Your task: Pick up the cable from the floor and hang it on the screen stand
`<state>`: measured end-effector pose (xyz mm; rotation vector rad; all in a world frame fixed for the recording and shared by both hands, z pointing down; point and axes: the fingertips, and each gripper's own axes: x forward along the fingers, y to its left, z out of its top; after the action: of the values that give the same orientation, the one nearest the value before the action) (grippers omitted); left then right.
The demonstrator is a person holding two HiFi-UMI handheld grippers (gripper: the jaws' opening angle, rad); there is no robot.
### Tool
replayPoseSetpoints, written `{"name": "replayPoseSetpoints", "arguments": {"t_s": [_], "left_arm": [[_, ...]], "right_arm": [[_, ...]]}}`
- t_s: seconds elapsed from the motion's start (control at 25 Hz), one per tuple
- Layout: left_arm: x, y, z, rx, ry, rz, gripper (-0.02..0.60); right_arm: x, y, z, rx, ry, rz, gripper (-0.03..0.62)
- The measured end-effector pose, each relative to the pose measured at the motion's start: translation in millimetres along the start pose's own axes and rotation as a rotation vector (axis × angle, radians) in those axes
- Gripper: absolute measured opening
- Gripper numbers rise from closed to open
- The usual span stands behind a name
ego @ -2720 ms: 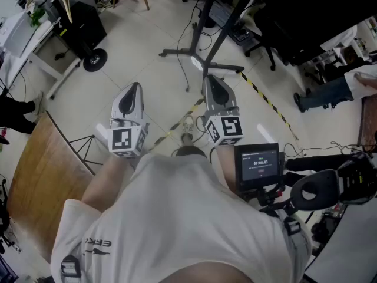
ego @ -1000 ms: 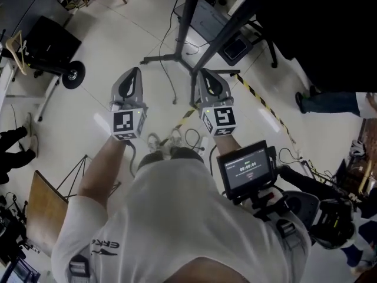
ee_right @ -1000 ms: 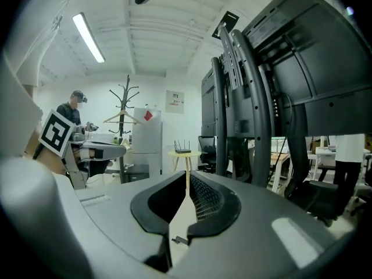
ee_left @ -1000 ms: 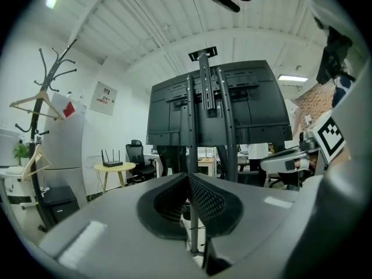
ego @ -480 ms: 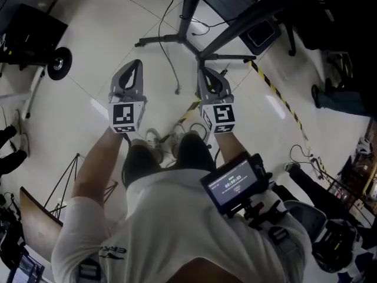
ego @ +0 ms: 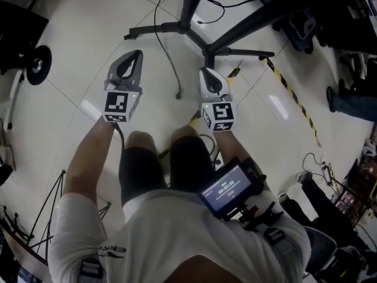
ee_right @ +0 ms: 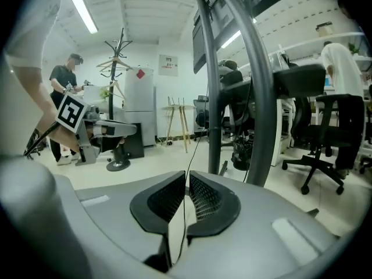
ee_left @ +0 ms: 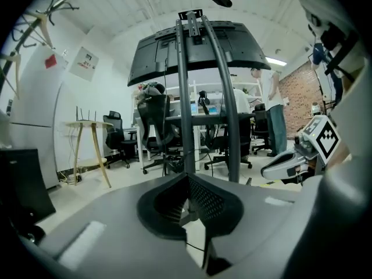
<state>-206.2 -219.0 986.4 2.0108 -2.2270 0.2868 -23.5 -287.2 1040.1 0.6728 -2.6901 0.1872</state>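
Note:
A thin dark cable [ego: 171,69] lies on the pale floor and ends in a plug [ego: 178,95] between my two grippers. It runs back to the black screen stand [ego: 191,10], whose legs spread over the floor. My left gripper [ego: 134,55] hovers left of the cable, shut and empty, and points at the stand's poles [ee_left: 183,97] under the screen [ee_left: 197,48]. My right gripper [ego: 207,72] is right of the plug. Its jaws have just been opening to a narrow slit [ee_right: 187,174]. The cable [ee_right: 195,147] shows through that slit, and nothing is pinched.
Black-and-yellow tape [ego: 291,96] crosses the floor at the right. A black wheeled base [ego: 36,63] stands at the left. Office chairs [ee_left: 154,132] and a wooden stool [ee_left: 87,124] stand beyond the stand. A coat rack [ee_right: 119,57] and a standing person [ee_right: 64,80] are further off.
The person has crouched, and both grippers have sunk close to the floor. The stand's legs and the cable's plug end now lie just ahead of the grippers.

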Motion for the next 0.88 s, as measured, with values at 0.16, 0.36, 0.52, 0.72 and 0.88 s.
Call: {"name": "replayPoseSetpoints", "arguments": {"t_s": [0.16,0.36,0.52,0.72,0.88], "left_arm": [[33,-2,-69,0.036,-0.001,-0.070,0.003],[54,1,-144,-0.006,0.041,-0.081,0.003],[58,-2,-176,-0.008,0.050,-0.097,0.003],[58,-26,-211,0.046,0.077,-0.162,0.003],[54,-40,-237,0.065,0.117,-0.205,0.003]], "right_arm": [[29,-2,-90,-0.016,0.039,0.007,0.040],[52,4,-175,-0.023,0.094,0.014,0.044],[59,19,-217,-0.027,0.140,0.037,0.056],[56,47,-268,-0.074,0.232,0.109,0.095],[57,67,-311,-0.125,0.334,0.170,0.151]]}}
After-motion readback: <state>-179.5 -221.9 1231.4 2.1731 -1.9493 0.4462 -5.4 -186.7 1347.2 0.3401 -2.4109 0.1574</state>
